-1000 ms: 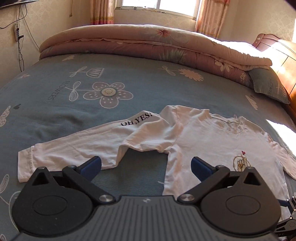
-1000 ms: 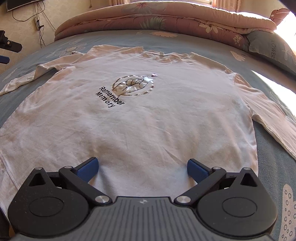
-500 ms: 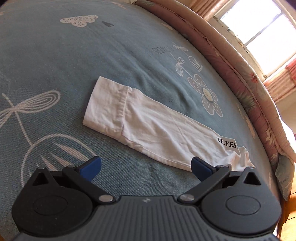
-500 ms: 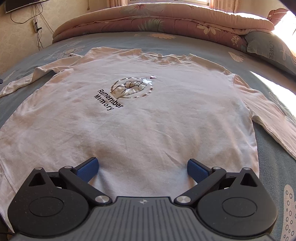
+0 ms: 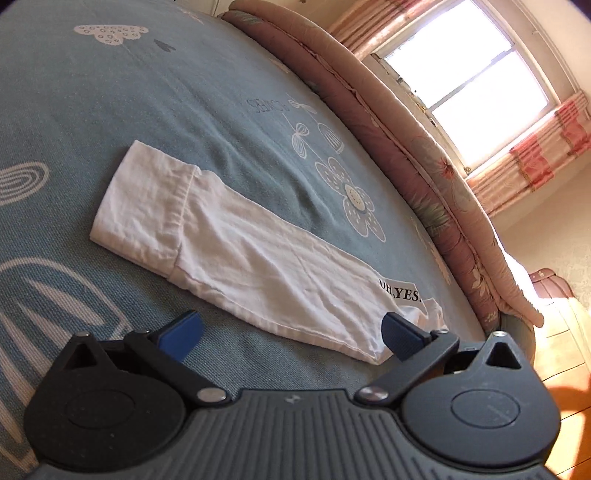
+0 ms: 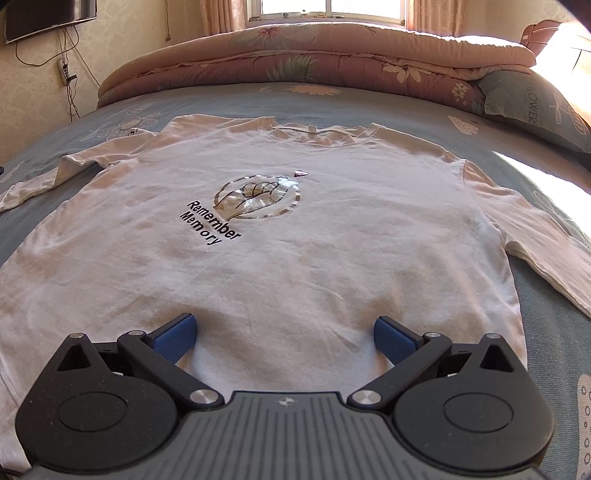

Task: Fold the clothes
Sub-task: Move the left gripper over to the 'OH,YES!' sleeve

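Observation:
A white long-sleeved shirt (image 6: pixel 295 236) printed "Remember Memory" lies flat and face up on the blue bedspread (image 6: pixel 554 332). In the right wrist view my right gripper (image 6: pixel 284 338) hovers open over the shirt's lower hem, with nothing between its blue pads. The left wrist view shows the shirt's left sleeve (image 5: pixel 236 251) stretched out, cuff toward the upper left and an "OH,YES." print at the right. Just short of that sleeve's near edge, my left gripper (image 5: pixel 291 334) is open and holds nothing. The shirt's right sleeve (image 6: pixel 546 254) lies spread to the right.
A folded pink floral quilt (image 6: pixel 317 55) lies along the far side of the bed, with a blue pillow (image 6: pixel 532 107) at the right. A wooden headboard (image 5: pixel 554 288) and window (image 5: pixel 461 92) stand beyond. A wall television (image 6: pixel 48 14) with dangling cables hangs at the left.
My left gripper swung left and down from the whole shirt to the left sleeve, and is closer to it now. The right gripper drew back and rose slightly.

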